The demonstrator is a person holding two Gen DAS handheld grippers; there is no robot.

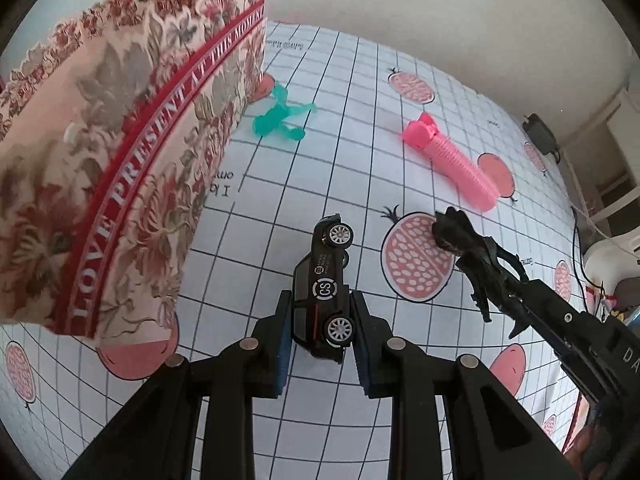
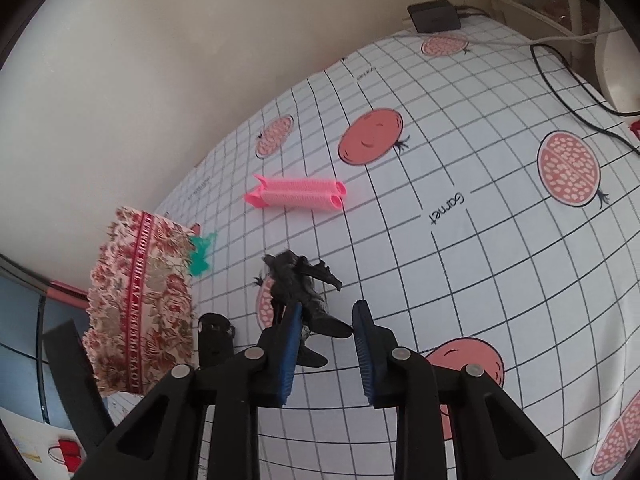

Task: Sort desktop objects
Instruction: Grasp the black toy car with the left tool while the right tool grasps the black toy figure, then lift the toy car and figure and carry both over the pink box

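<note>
My left gripper (image 1: 320,332) is shut on a black toy car (image 1: 326,292), held on its side above the gridded cloth. My right gripper (image 2: 326,332) is open, its jaws on either side of a black dinosaur figure (image 2: 298,284) that also shows in the left wrist view (image 1: 476,256). A pink hair roller (image 1: 452,162) lies farther back, also in the right wrist view (image 2: 298,194). A teal figure (image 1: 280,114) lies beside a floral storage box (image 1: 120,160); both appear in the right wrist view, the figure (image 2: 200,256) and the box (image 2: 140,300).
The table wears a white gridded cloth with pomegranate prints (image 2: 480,240). A black power adapter (image 2: 434,14) and cables (image 2: 568,92) lie at the far right edge near the wall. The left gripper shows at the lower left of the right wrist view (image 2: 216,340).
</note>
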